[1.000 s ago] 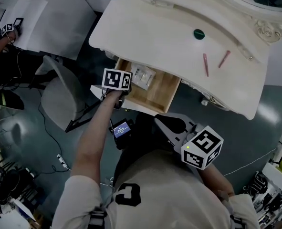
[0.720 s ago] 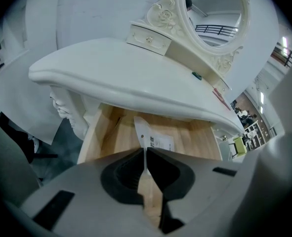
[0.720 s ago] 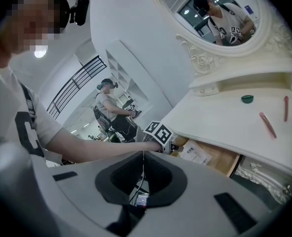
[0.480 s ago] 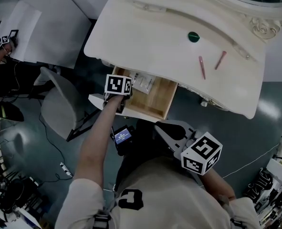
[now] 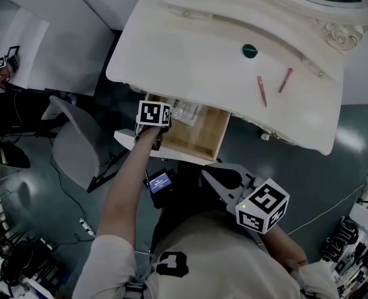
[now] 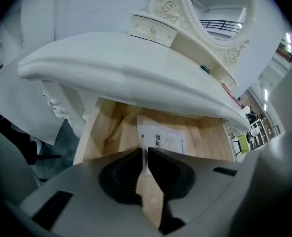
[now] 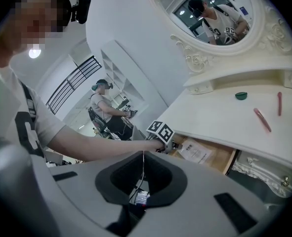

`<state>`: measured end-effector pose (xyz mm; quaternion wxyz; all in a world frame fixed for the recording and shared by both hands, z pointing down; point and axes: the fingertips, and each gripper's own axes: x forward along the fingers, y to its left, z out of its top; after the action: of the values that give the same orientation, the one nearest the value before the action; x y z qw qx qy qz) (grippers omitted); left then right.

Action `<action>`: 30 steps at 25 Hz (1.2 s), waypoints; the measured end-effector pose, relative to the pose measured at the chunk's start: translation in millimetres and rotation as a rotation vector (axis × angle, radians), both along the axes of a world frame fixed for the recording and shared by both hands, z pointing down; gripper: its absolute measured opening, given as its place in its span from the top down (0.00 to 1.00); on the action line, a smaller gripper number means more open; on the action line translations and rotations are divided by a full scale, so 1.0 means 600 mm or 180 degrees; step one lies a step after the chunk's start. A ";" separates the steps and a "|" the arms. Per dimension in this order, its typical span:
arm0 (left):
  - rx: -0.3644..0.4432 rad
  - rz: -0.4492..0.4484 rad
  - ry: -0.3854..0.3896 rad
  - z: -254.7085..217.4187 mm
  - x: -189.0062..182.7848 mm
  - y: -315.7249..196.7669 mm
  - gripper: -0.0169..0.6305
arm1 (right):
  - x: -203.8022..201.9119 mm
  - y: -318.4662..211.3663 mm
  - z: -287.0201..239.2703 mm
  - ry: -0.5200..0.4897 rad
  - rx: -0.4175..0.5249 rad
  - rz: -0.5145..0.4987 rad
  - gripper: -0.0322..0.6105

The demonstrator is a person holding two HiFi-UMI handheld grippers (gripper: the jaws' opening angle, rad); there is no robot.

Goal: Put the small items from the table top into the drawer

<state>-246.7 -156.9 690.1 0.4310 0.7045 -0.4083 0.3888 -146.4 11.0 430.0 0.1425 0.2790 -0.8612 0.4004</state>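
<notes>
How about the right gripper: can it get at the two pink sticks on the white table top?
Probably yes: the right gripper is shut and empty, and the two pink sticks lie uncovered on the white table top, nothing between.

One table top point(image 5: 190, 48) carries two pink sticks point(image 5: 259, 91) point(image 5: 286, 80) and one green round cap point(image 5: 250, 50). One drawer point(image 5: 218, 139) is open below it, with one clear packet point(image 5: 185, 111) inside. One grey chair point(image 5: 78, 142) stands beside the table, and one oval mirror point(image 6: 220, 11) rises behind it.
</notes>
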 end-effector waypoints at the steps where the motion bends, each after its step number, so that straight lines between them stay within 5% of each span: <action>1: 0.0009 0.0007 -0.0015 0.002 -0.001 -0.001 0.86 | 0.000 -0.001 0.000 0.0005 0.0001 0.0005 0.91; 14: 0.0055 0.0094 -0.0151 0.013 -0.004 -0.011 0.73 | -0.010 -0.005 0.013 0.0051 -0.0059 0.0085 0.91; 30: 0.0322 0.0261 0.0147 -0.073 0.019 0.005 0.66 | -0.017 0.000 0.003 0.0023 0.0007 0.0238 0.91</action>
<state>-235.0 -153.6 646.4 0.3878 0.7503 -0.3882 0.3687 -156.5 10.9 431.6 0.1302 0.3125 -0.8501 0.4034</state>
